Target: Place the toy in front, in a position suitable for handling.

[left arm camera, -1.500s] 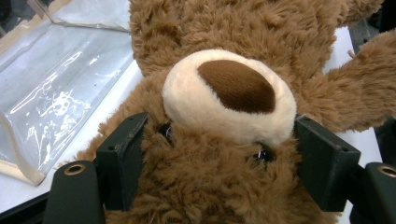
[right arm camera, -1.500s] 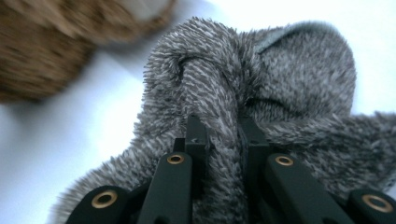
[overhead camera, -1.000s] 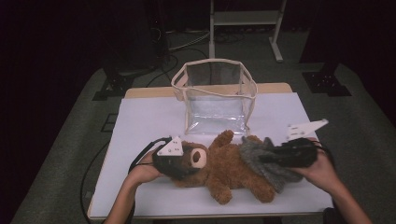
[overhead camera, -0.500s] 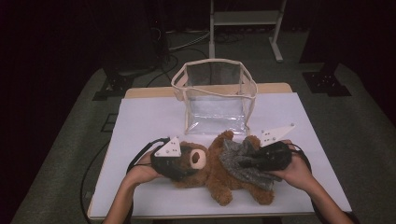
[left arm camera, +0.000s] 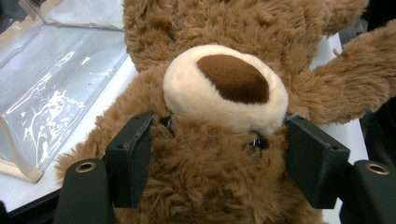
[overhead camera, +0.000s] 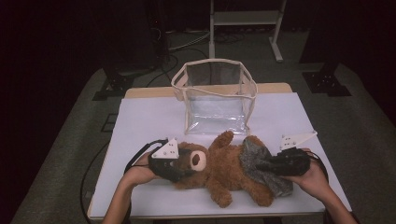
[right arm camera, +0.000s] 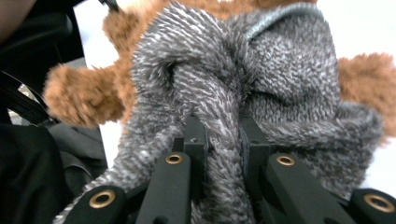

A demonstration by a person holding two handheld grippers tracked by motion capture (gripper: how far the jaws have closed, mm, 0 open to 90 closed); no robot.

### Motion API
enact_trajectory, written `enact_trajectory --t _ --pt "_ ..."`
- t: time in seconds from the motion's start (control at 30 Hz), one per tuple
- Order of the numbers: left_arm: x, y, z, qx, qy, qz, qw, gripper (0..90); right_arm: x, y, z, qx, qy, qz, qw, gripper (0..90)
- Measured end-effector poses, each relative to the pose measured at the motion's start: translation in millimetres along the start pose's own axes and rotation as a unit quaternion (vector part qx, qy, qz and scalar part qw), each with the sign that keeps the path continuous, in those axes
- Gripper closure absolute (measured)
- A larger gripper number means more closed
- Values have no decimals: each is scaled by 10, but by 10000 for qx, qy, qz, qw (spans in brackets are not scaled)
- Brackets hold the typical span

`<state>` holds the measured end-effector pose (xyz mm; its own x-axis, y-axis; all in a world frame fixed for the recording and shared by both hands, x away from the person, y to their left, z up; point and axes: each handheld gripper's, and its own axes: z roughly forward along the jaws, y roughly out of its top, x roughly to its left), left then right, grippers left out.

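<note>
Your left gripper (left arm camera: 219, 144) has just been closing and clamps the fluffy brown teddy bear's (overhead camera: 224, 170) head at lower centre. Your right gripper (right arm camera: 223, 140) pinches the grey fleece garment (overhead camera: 261, 163) bunched over its legs; dressing looks barely begun.

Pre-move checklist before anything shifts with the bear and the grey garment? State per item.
1. Left gripper on the teddy bear: jaws flank its head and have just been closing, fur pressed between them. Ok.
2. Right gripper on the grey garment: shut on a fold. Ok.
3. Garment fully on the bear: bunched over its lower body. Not ok.
4. Bear supported: lying on the table. Ok.
5. Clear bag upright, mouth open, apart from the bear: ok.
6. Garment snagged under the bear: cannot tell.
</note>
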<state>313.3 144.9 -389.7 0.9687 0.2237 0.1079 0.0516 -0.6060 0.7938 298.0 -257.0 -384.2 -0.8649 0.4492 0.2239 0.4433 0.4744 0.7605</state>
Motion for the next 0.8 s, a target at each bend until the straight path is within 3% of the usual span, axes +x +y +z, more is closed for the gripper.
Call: enact_trajectory --t 0.13,0.3,0.43,0.57,0.63,0.8 --pt "13 -4 16 -63 17 -56 10000 303 80 258 37 -24 29 -322 9995 763" --pt "31 -2 35 -69 91 -127 9999 296 202 566 291 85 131 -785 9968 761" --pt "41 6 32 -62 131 -107 9998 284 283 707 478 60 305 -945 9950 758" --pt "49 2 1 -135 134 -104 9998 250 291 654 474 16 214 -962 9951 756" --pt "42 3 -27 -135 168 -44 9998 207 252 561 406 -82 206 -848 9961 756" --pt "72 -71 -124 -6 146 -235 9996 186 125 265 155 -247 -31 -419 9988 753"
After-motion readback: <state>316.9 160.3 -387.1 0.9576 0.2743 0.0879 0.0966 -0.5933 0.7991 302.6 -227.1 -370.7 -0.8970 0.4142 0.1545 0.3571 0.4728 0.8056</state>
